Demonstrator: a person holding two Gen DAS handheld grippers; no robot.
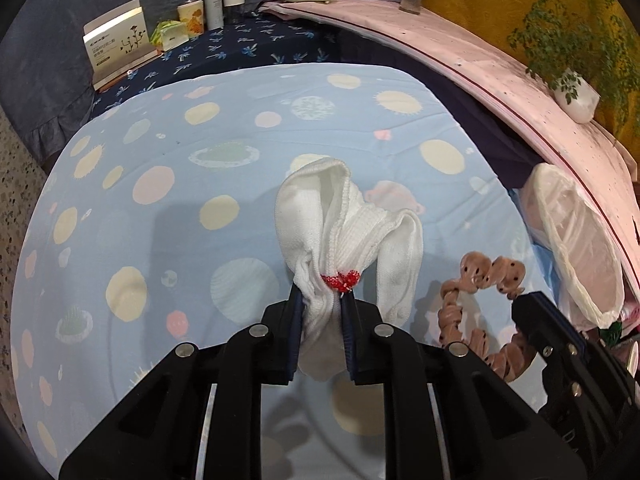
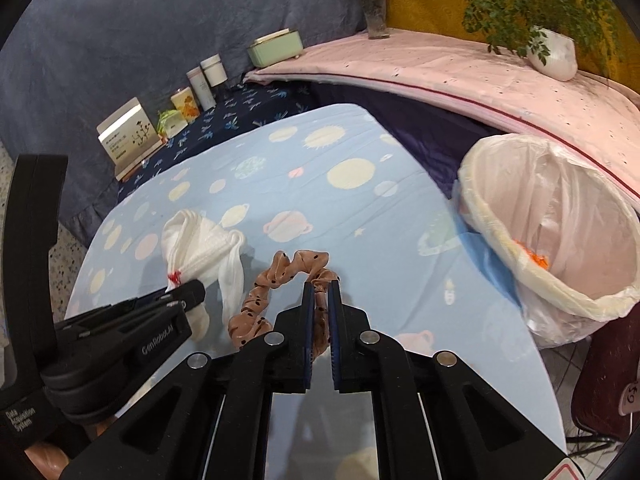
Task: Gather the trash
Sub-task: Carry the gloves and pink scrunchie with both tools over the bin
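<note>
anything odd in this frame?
Yes: for trash collection, the left gripper grips a clean-looking white sock and the right gripper a brown scrunchie, neither obvious trash. The bin sits tilted beside the table.

Right gripper (image 2: pixel 321 286) clamps brown dotted scrunchie (image 2: pixel 276 280) above planet-print sheet (image 2: pixel 360 208) — lined bin (image 2: pixel 560 240) at right.

bright even light, soft shadows, fisheye-warped dark edges
</note>
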